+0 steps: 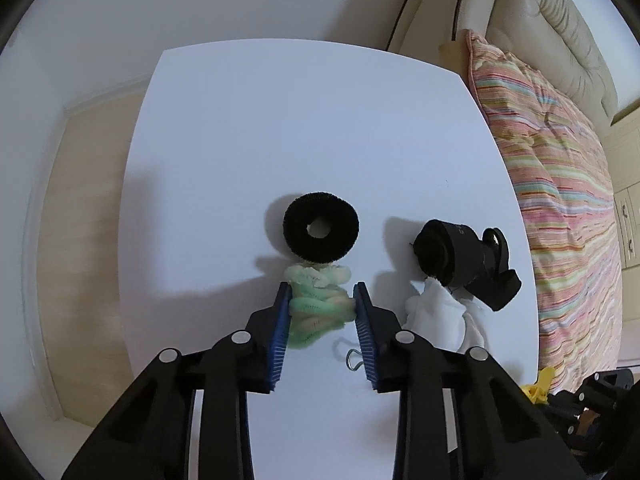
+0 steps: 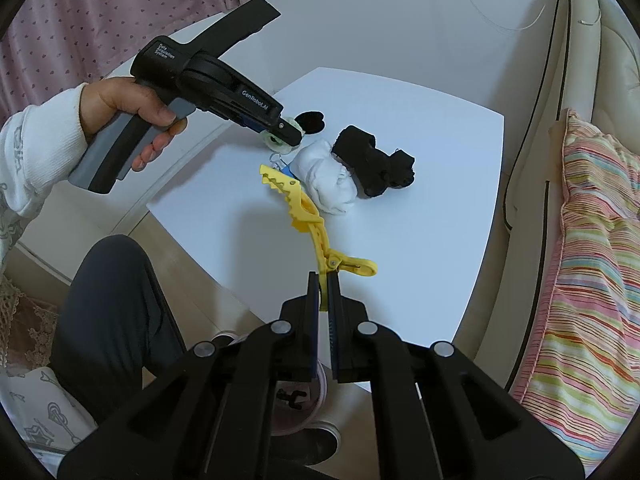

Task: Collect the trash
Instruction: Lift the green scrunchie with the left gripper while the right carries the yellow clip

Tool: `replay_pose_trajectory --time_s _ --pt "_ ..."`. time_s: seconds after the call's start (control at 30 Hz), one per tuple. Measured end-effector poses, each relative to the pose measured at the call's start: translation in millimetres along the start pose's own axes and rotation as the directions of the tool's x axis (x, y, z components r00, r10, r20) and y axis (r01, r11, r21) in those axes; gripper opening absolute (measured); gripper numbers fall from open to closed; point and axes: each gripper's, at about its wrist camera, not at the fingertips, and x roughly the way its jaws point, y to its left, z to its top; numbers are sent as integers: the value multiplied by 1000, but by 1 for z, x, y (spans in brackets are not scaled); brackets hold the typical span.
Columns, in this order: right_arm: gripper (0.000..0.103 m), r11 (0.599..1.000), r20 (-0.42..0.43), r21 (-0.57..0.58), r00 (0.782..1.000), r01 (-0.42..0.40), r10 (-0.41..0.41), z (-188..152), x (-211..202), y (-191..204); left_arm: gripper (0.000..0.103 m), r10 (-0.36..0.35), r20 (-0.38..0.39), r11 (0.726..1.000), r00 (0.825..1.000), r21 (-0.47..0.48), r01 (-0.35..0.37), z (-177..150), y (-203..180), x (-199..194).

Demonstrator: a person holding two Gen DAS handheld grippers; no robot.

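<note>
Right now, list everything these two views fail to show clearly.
- Binder clip: in the left wrist view the right finger of the left tool covers part of it.
- Bin below the table: right wrist view, the right tool blocks most of it; contents unreadable.
- Green scrunchie: right wrist view, mostly behind the left tool.
- Black scrunchie: right wrist view, partly hidden.
- Yellow clip: left wrist view, only a sliver past the table's edge.

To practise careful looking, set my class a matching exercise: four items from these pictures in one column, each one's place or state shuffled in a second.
Items
1. yellow clip
2. green-and-cream scrunchie
3. black scrunchie
4. white cloth

States
A. between the left gripper's fingers
B. lies beside the dark rolled socks
C. pinched by the right gripper
D. lies flat, untouched, showing its centre hole

Pairs: 1-C, 2-A, 3-D, 4-B
</note>
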Motion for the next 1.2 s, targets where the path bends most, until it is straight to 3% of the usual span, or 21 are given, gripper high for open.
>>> replay_pose_trajectory --time_s 0.2,0.57,0.97,1.2 --pt "4 1000 1 -2 1000 1 -1 1 1 2 28 -3 40 998 999 57 1 -8 -1 -10" --pt "4 1000 22 -8 1000 9 -8 8 -5 9 28 43 153 977 987 201 -74 -32 -6 -43" --pt "4 1000 56 -12 998 19 -18 11 -21 19 28 55 306 951 951 275 -144 -75 -15 -87" --pt "4 999 80 -28 997 17 -14 6 -33 33 28 12 365 942 931 307 -133 -113 -30 -107"
